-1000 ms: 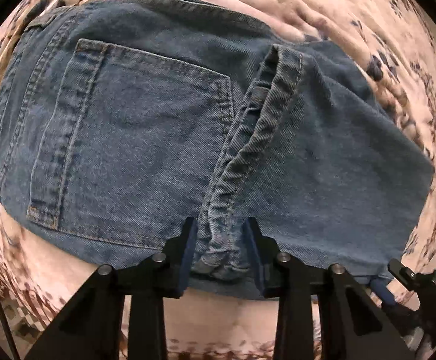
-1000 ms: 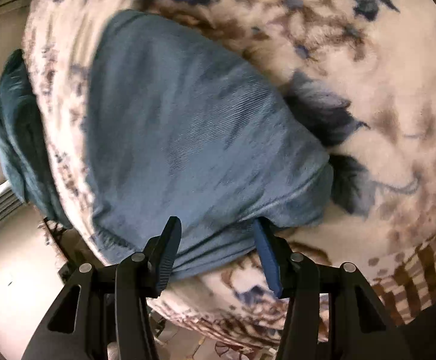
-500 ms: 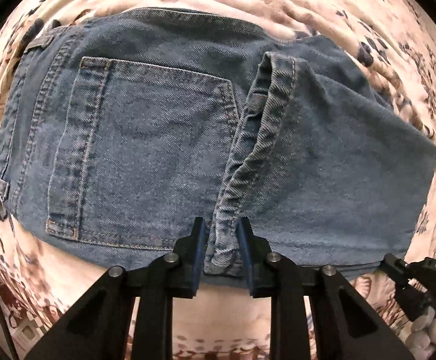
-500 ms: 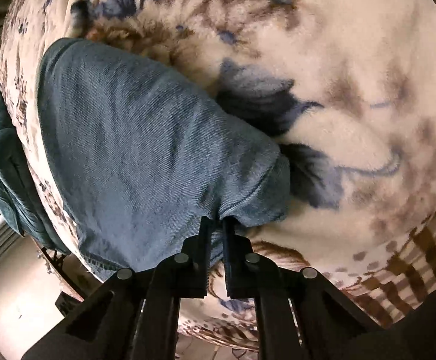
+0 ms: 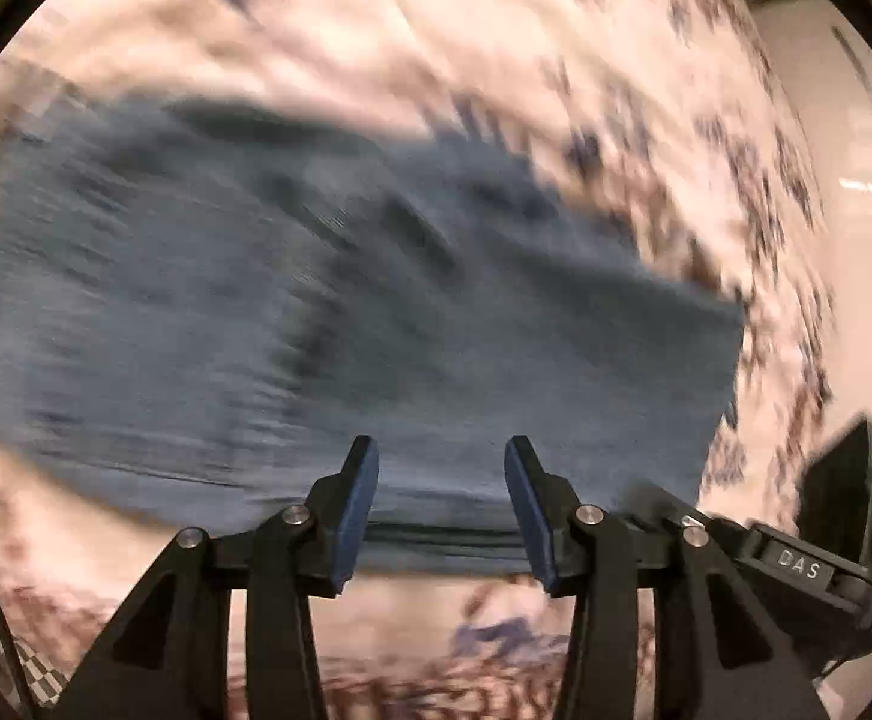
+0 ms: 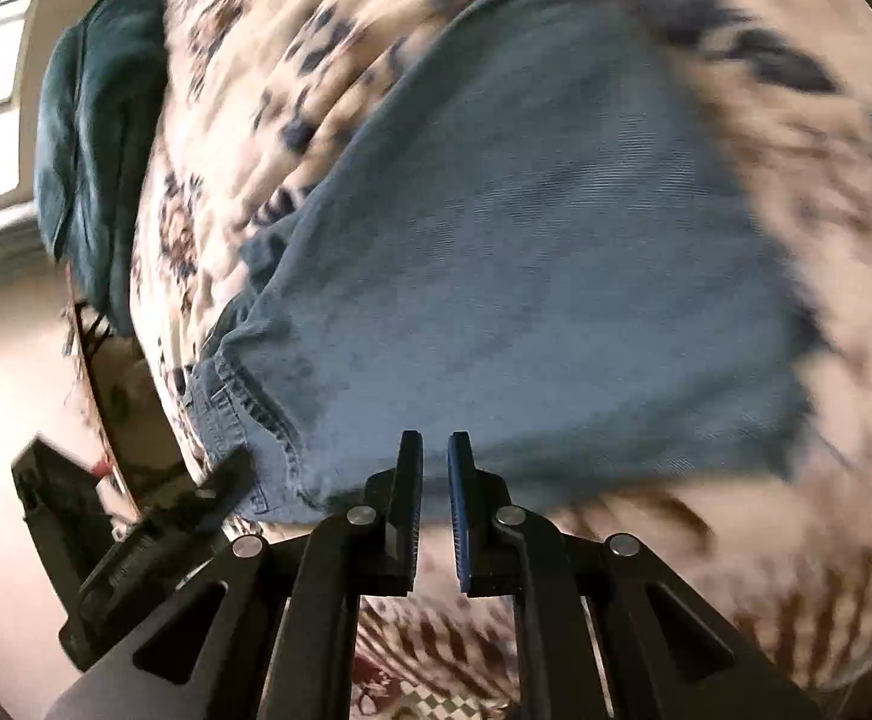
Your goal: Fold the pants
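Observation:
The folded blue jeans (image 5: 315, 312) lie on a floral blanket (image 5: 436, 48), blurred by motion. My left gripper (image 5: 442, 450) hovers at their near edge. Its jaws are opening, and nothing is pinched between the blue pads. In the right wrist view the jeans (image 6: 526, 240) fill the middle, hem seam at lower left. My right gripper (image 6: 434, 444) is nearly shut at their near edge, with denim in the narrow gap. The right tool's black body (image 5: 796, 564) shows by the jeans' lower right corner.
A dark teal cloth (image 6: 93, 120) hangs over the bed's far left side. Pale floor (image 6: 3, 420) lies beyond the bed edge at left. The left tool's black body (image 6: 135, 546) sits low left. The blanket (image 6: 826, 150) spreads to the right.
My left jaws let go of the hem fold and spread apart. My right jaws closed on the jeans' edge, then swung and rolled. Both views are now blurred.

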### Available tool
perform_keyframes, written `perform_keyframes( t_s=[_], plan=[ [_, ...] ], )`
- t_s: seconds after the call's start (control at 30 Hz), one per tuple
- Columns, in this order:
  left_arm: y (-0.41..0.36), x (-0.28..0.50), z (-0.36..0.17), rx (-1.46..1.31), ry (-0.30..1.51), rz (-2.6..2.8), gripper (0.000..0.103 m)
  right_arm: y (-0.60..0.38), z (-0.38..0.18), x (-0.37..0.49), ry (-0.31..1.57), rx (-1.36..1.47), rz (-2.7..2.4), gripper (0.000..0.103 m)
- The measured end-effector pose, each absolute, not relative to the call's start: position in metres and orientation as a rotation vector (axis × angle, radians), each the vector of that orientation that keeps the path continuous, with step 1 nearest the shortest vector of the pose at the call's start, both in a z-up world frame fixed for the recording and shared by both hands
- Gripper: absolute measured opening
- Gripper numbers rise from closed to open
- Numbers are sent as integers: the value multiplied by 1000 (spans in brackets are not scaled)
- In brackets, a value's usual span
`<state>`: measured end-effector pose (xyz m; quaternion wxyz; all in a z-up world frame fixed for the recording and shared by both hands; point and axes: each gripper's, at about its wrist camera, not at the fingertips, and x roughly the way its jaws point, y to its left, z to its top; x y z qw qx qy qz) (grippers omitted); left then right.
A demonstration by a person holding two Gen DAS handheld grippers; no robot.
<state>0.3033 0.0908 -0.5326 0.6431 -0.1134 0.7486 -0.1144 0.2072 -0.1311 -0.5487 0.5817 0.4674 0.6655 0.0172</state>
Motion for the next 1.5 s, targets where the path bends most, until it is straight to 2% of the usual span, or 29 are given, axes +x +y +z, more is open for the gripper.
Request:
perform_keyframes(
  t_s=[0.07, 0.1, 0.13, 0.17, 0.3, 0.33, 0.43, 0.5, 0.53, 0.57, 0.6, 0.67, 0.7, 0.77, 0.93, 1.03, 1.07, 1.17, 1.27, 1.33, 1.37, 1.4, 1.43, 1.5],
  plan=[
    [83, 297, -569, -235, 1790, -234, 39, -114, -574, 213, 1631, 1048, 44, 10],
    [83, 294, -577, -215, 1786, -224, 37, -109, -585, 211, 1669, 1023, 38, 8],
    [85, 293, -579, -204, 1781, -218, 30, -109, -593, 206, 1687, 1011, 25, 0],
    [88, 293, -578, -212, 1780, -217, 25, -114, -597, 200, 1676, 1039, 10, 0],
    [125, 299, -577, -374, 1792, -193, 18, -148, -594, 185, 1624, 1092, -81, 0],
    [133, 301, -578, -419, 1799, -191, 14, -156, -594, 183, 1617, 1112, -99, 0],
    [140, 302, -582, -486, 1820, -197, 12, -173, -601, 179, 1623, 1182, -118, 0],
    [132, 304, -575, -443, 1822, -195, 12, -168, -598, 190, 1665, 1128, -121, 0],
    [126, 307, -567, -411, 1811, -190, 14, -164, -591, 200, 1678, 1075, -110, 0],
    [124, 312, -561, -389, 1785, -187, 20, -162, -582, 209, 1672, 1010, -89, 6],
    [120, 320, -549, -370, 1736, -200, 24, -158, -569, 222, 1651, 945, -65, 6],
    [110, 337, -530, -334, 1665, -220, 44, -152, -548, 249, 1594, 907, 0, 10],
    [106, 348, -527, -325, 1636, -230, 48, -147, -540, 266, 1568, 902, 33, 20],
    [103, 368, -537, -275, 1618, -224, 50, -146, -538, 293, 1524, 911, 57, 27],
    [108, 395, -576, -233, 1637, -169, 53, -152, -556, 346, 1492, 825, 4, 26],
    [131, 402, -580, -357, 1622, -174, 52, -161, -582, 355, 1520, 865, -38, 15],
    [135, 402, -579, -393, 1625, -176, 52, -164, -589, 353, 1529, 872, -53, 6],
    [138, 397, -578, -396, 1619, -168, 52, -168, -593, 343, 1531, 852, -48, 4],
    [139, 390, -561, -364, 1599, -154, 53, -160, -578, 343, 1542, 824, -49, 13],
    [152, 385, -542, -349, 1561, -139, 53, -149, -558, 340, 1544, 756, -42, 39],
    [158, 379, -529, -333, 1524, -118, 53, -143, -549, 339, 1537, 725, -33, 67],
    [162, 374, -518, -315, 1487, -100, 53, -135, -536, 336, 1522, 680, -20, 83],
    [173, 365, -506, -287, 1442, -74, 56, -128, -527, 333, 1512, 634, -18, 83],
    [201, 351, -491, -237, 1381, -1, 77, -109, -510, 322, 1512, 512, -33, 84]
  ],
)
